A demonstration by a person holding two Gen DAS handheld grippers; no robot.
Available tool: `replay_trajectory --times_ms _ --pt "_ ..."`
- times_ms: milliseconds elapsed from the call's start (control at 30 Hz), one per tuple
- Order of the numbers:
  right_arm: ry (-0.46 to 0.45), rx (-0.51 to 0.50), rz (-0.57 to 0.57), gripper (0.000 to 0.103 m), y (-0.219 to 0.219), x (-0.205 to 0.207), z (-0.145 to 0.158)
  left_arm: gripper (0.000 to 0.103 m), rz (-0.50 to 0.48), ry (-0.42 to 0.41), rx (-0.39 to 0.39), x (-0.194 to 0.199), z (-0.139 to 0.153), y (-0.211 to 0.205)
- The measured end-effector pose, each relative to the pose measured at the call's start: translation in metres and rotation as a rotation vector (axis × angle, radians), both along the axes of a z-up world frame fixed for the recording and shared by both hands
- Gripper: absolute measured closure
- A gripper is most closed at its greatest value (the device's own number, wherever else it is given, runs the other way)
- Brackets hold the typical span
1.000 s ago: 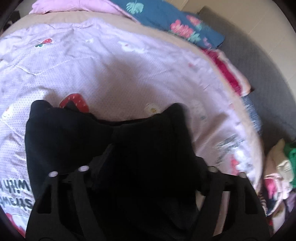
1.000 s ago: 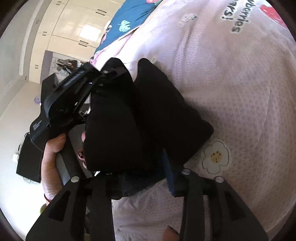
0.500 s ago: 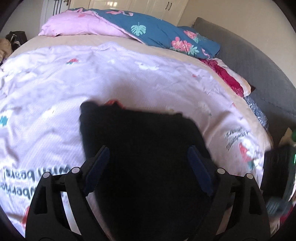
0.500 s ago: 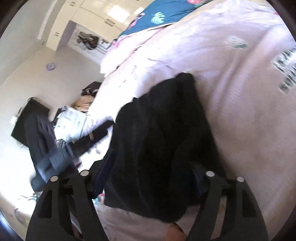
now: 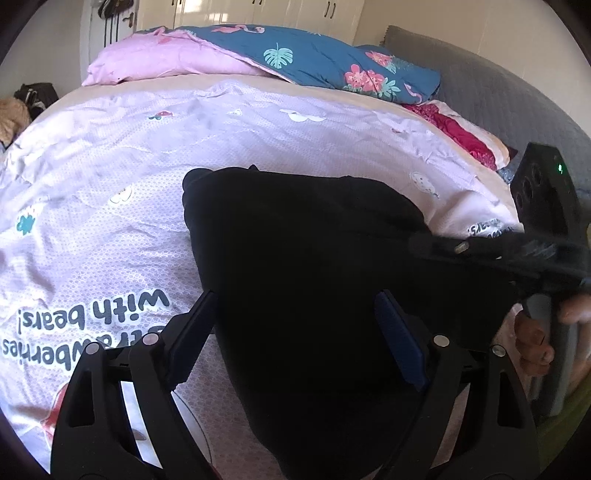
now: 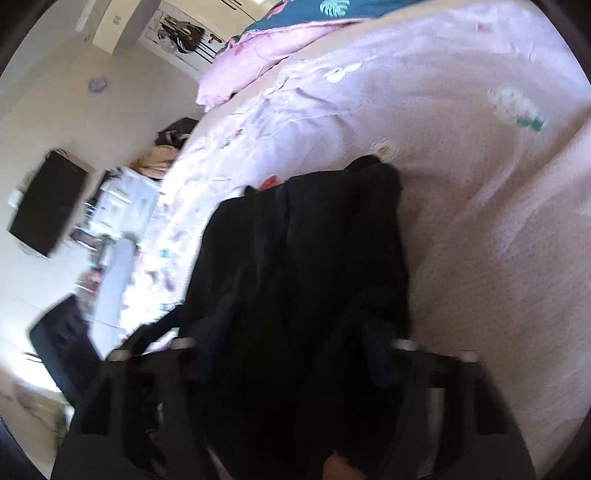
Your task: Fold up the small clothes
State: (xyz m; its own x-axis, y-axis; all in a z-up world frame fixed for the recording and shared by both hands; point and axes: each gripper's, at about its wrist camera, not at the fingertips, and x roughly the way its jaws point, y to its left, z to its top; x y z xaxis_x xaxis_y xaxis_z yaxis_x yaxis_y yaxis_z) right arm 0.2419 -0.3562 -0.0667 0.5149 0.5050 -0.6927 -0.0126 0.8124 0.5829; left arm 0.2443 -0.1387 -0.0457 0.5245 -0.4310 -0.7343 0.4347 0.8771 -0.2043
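A black garment (image 5: 306,258) lies bunched on the lilac quilt (image 5: 110,166), filling the space between the spread jaws of the left gripper (image 5: 295,325). The right gripper (image 6: 291,343) is blurred; cloth lies between its jaws, which look spread too, and in the left view its body hides the garment's right edge. Beyond are a pink pillow (image 5: 166,62) and a blue floral duvet (image 5: 325,59), with a grey headboard (image 5: 498,99) to the right and white cupboards (image 5: 258,11) at the back.
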Motion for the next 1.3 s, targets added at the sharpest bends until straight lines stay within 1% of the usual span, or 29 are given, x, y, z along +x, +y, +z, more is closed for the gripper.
replay_trajectory --times_ms 33,67,100,200,233,267,300,367,400,433,533,633,667,733,767,833,900,1067,1100,1133,1300 --pt "-0.021 -0.049 0.01 0.075 0.004 -0.004 0.005 0.024 -0.001 0.001 -0.006 0.0 0.0 0.001" --pt "-0.054 -0.073 0.012 0.079 0.006 -0.011 0.013 0.024 0.0 0.001 -0.015 -0.001 0.002 0.002" --pt "-0.092 -0.087 0.016 0.081 0.01 -0.011 0.021 0.024 0.004 -0.008 -0.029 -0.003 0.005 0.005" --pt "-0.284 -0.099 0.056 0.081 0.023 -0.03 0.057 0.024 0.019 -0.028 -0.062 -0.007 0.013 0.009" --pt "-0.324 -0.119 0.069 0.081 0.028 -0.035 0.063 0.024 0.022 -0.031 -0.063 -0.008 0.015 0.008" --pt "-0.325 -0.14 0.071 0.081 0.029 -0.035 0.063 0.024 0.021 -0.029 -0.056 -0.008 0.015 0.007" --pt "-0.293 -0.161 0.065 0.081 0.027 -0.033 0.057 0.024 0.02 -0.017 -0.039 -0.006 0.012 0.005" --pt "-0.212 -0.155 0.038 0.081 0.017 -0.023 0.035 0.024 0.012 0.006 -0.02 -0.004 0.006 -0.002" --pt "-0.148 -0.147 0.018 0.081 0.007 -0.018 0.019 0.024 0.008 0.008 -0.01 -0.004 0.004 -0.005" --pt "-0.104 -0.136 0.012 0.08 0.0 -0.016 0.008 0.024 0.004 0.005 0.004 -0.005 0.002 -0.008" --pt "-0.067 -0.097 0.012 0.079 -0.008 -0.016 -0.001 0.023 -0.003 -0.011 0.039 -0.01 -0.001 -0.013" --pt "-0.053 -0.122 0.006 0.076 -0.007 -0.021 -0.003 0.023 -0.001 -0.004 0.031 -0.012 0.0 -0.011" --pt "-0.044 -0.13 -0.003 0.073 -0.007 -0.022 -0.004 0.023 -0.001 -0.003 0.028 -0.013 0.0 -0.01" --pt "-0.041 -0.148 -0.019 0.068 -0.007 -0.028 -0.003 0.023 -0.001 -0.002 0.028 -0.014 0.001 -0.009" --pt "-0.041 -0.183 -0.035 0.059 -0.008 -0.032 -0.001 0.023 0.0 -0.001 0.027 -0.013 0.001 -0.009" --pt "-0.049 -0.229 -0.041 0.058 0.002 -0.03 0.006 0.023 0.005 0.0 0.024 -0.014 0.001 -0.009" --pt "-0.049 -0.266 -0.044 0.053 0.005 -0.033 0.009 0.023 0.009 0.002 0.023 -0.015 0.002 -0.009" --pt "-0.083 -0.314 -0.074 0.046 0.006 -0.038 0.021 0.023 0.013 0.001 0.019 -0.02 0.005 -0.006" --pt "-0.087 -0.317 -0.081 0.042 0.005 -0.038 0.022 0.023 0.012 0.0 0.018 -0.021 0.006 -0.007" --pt "-0.095 -0.323 -0.093 0.041 0.004 -0.039 0.025 0.022 0.012 -0.003 0.021 -0.022 0.007 -0.006" --pt "-0.154 -0.298 -0.174 0.037 -0.008 -0.044 0.039 0.022 0.011 -0.003 0.021 -0.025 0.006 -0.008"
